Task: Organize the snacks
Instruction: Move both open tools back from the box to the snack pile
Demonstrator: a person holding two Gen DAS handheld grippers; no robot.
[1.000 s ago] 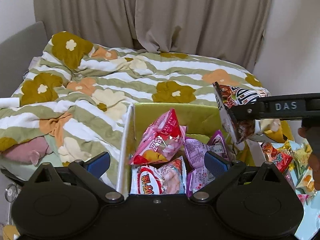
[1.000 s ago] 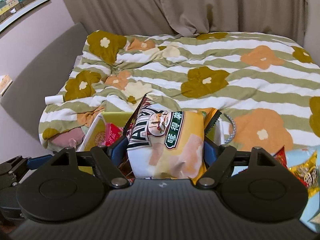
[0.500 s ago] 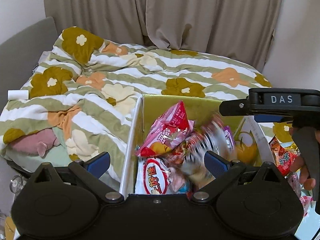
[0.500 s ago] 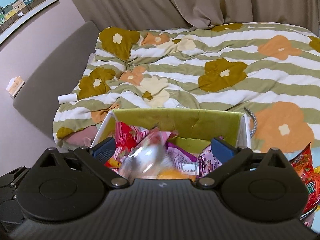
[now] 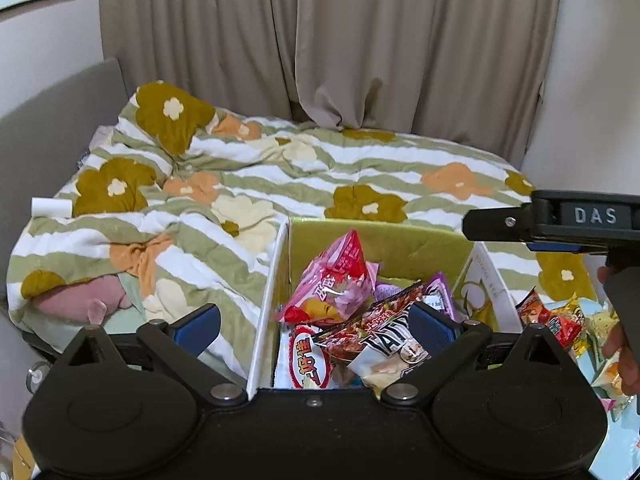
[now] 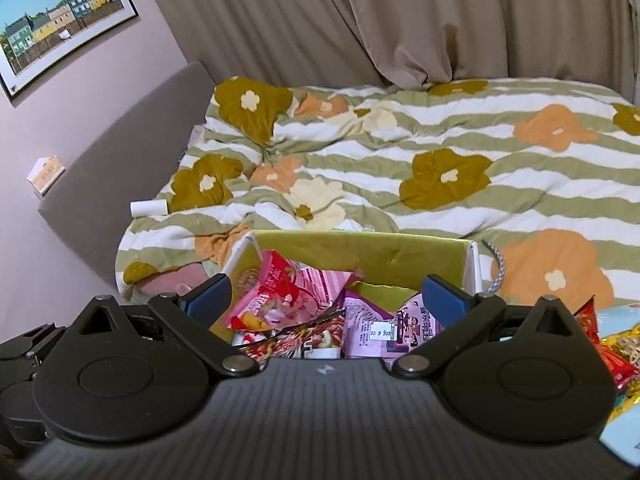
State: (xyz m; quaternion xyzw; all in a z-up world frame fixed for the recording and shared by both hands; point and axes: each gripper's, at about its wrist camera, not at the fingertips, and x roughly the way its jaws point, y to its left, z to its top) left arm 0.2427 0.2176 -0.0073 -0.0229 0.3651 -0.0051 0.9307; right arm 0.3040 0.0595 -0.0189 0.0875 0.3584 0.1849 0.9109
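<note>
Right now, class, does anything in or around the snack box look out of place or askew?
Yes. The snack box holds a loose heap: the pink packet stands tilted on end, and the black-and-white bag lies slanted across the others. More snack packets lie loose outside the box, to its right.

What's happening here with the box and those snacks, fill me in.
A person with a gripper in each hand is sorting snack packets into a green box at the foot of a bed. Both the left gripper and the right gripper hang open and empty above the box. A dark noodle packet lies on top of the pink packets inside. More snacks wait beside the box.
</note>
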